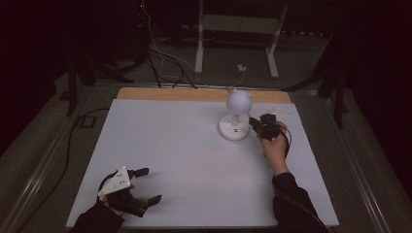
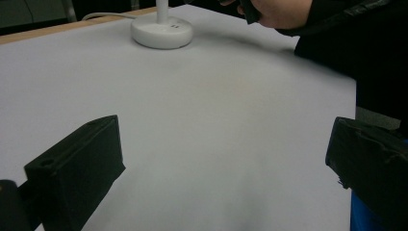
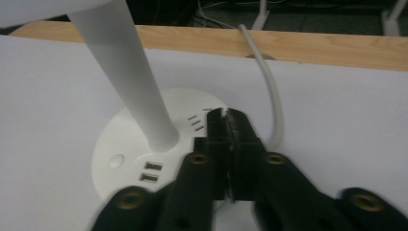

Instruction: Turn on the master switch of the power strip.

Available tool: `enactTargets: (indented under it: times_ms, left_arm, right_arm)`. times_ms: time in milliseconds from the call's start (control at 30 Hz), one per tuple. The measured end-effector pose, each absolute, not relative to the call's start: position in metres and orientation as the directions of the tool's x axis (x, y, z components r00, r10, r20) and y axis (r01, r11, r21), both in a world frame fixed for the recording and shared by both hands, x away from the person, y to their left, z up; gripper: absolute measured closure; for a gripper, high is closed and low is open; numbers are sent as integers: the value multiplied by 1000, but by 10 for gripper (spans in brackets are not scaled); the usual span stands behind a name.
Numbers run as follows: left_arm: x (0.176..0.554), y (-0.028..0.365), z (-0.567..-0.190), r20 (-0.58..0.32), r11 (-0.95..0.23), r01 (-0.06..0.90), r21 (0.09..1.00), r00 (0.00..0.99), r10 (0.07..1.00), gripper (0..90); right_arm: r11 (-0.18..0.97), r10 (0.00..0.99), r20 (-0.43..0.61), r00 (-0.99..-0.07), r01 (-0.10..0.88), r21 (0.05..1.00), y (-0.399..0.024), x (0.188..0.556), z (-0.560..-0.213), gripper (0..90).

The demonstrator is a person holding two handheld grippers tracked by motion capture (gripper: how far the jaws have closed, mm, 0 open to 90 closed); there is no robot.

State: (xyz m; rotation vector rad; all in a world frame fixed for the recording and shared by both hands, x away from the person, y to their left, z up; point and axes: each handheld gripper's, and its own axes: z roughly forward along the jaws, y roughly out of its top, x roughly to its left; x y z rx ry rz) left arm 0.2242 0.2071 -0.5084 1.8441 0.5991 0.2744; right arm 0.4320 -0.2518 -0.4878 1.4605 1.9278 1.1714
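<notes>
Lamp (image 1: 236, 112) stands near the desk's (image 1: 184, 150) far edge, right of centre. My right gripper (image 3: 226, 115), jaws pressed together on nothing, hovers over its round base, likely to prod a button. Left gripper (image 1: 145, 187) waits at the near-left corner, jaws spread.

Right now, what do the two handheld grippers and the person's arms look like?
Both grippers are black with two blocky jaws. The left gripper carries a grey three-cornered plate on top. The right gripper has brass-coloured pivot screws on its jaw links. Each forearm wears a dark sleeve; hands are bare.
</notes>
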Motion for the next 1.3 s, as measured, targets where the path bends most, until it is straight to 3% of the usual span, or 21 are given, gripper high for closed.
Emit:
enactTargets:
  times_ms: [1300]
  left_arm:
    - [225,207,-509,-101,-256,269,928,847,522,0]
  right_arm:
    - [150,931,77,-356,568,810,-232,432,-511,900]
